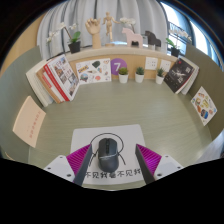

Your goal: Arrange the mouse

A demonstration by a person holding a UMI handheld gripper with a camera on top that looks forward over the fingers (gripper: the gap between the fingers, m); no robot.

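The scene is evenly and brightly lit, daylight being admitted through the window (185, 22) behind the shelf (110, 50). That pane is blown out to white. Only soft, faint shadows are cast on the table (110, 110). Straight lines are bent strongly by the fisheye lens, and detail is smeared towards the rim.

Table (160, 125): pale, fills my middle frame
On it — white sheet (108, 140), low centre
On sheet — black mouse (107, 157)
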